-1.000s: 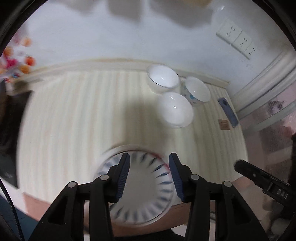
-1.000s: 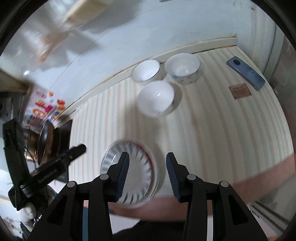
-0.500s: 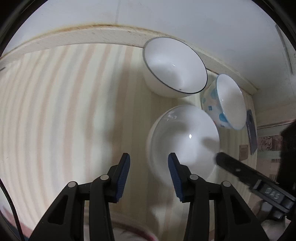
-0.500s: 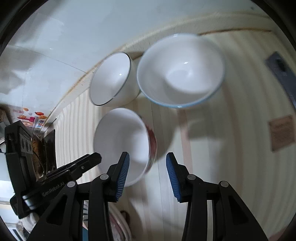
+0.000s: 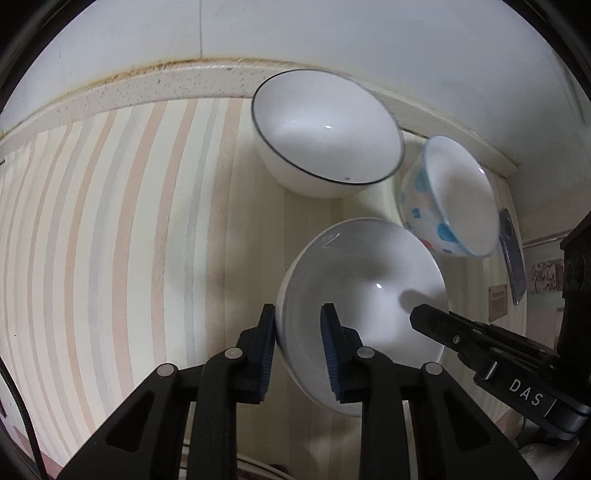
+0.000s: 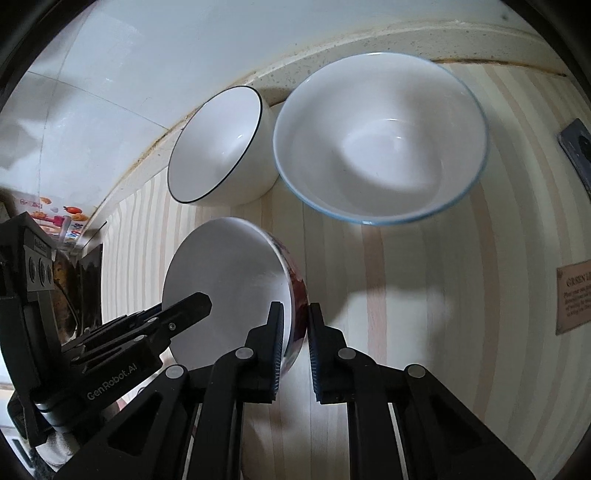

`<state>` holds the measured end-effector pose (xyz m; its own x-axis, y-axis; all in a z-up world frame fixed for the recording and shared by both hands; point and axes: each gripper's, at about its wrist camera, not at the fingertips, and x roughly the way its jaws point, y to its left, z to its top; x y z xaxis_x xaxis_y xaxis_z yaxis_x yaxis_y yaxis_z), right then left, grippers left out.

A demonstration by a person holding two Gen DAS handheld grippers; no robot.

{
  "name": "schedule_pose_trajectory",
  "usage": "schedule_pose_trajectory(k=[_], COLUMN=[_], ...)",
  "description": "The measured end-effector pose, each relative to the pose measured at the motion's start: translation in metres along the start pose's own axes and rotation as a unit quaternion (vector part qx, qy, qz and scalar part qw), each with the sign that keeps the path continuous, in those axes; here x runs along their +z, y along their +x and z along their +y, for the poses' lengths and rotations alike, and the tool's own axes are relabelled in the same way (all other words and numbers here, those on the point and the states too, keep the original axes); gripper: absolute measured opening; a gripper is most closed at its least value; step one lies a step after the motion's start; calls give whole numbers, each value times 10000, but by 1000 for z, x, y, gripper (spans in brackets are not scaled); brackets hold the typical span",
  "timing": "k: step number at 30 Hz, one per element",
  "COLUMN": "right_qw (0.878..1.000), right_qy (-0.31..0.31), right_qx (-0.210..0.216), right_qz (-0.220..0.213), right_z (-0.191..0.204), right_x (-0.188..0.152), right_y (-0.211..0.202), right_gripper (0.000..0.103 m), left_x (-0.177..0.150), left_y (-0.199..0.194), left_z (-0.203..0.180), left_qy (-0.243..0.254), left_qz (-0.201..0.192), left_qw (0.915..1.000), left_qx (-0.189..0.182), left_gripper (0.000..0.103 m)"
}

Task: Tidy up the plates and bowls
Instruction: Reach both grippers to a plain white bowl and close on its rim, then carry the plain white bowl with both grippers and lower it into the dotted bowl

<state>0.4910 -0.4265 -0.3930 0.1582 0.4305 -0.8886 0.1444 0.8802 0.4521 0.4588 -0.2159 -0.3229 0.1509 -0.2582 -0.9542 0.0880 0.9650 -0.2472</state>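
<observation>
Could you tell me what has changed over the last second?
Both grippers came down from over the plate to the nearest bowl. The left gripper and right gripper have just closed on opposite sides of its rim. The black-rimmed bowl and blue-rimmed bowl stayed put.

Three glazed bowls here, all glossy. The near white bowl [image 5: 364, 295] shines smooth like porcelain, a bright glint in its hollow, with a dark red pattern on its outer wall. The black-rimmed bowl [image 5: 325, 133] has the same slick glaze; the blue-spotted bowl [image 5: 443, 199] gleams too. Beneath them the bench [image 5: 110, 221] wears a matt striped cover, faintly grainy, no shine. Its back edge [image 5: 166, 83] looks like speckled stone, stained along the seam. The wall [image 5: 332, 33] is smooth, softly glossy tile. The left tongs [image 5: 298, 334] are matt black plastic with ribbed blue pads [image 5: 266, 354] and dull metal rivets [image 5: 231, 353].
</observation>
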Motion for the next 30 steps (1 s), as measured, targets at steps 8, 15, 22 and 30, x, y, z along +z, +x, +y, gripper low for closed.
schedule_pose_trajectory(k=[8, 15, 22, 30], right_qw=[9998, 9995, 9992, 9990], right_qy=[-59, -41, 44, 340], right_qx=[18, -29, -194, -225], right_qz=[-209, -313, -339, -154], right_z=[6, -6, -30, -63], right_x=[-27, -70, -117, -159], right_y=[-39, -79, -101, -92], right_gripper=[14, 14, 14, 14], left_x=[-25, -64, -102, -134], left_y=[-32, -53, -47, -24], left_z=[-21, -46, -63, -81], left_qy=[247, 534, 804, 994], left_qz=[-192, -260, -109, 169], left_qw=[9993, 9976, 9960, 9945], left_qx=[-197, -341, -371, -298], left_gripper=[22, 22, 22, 22])
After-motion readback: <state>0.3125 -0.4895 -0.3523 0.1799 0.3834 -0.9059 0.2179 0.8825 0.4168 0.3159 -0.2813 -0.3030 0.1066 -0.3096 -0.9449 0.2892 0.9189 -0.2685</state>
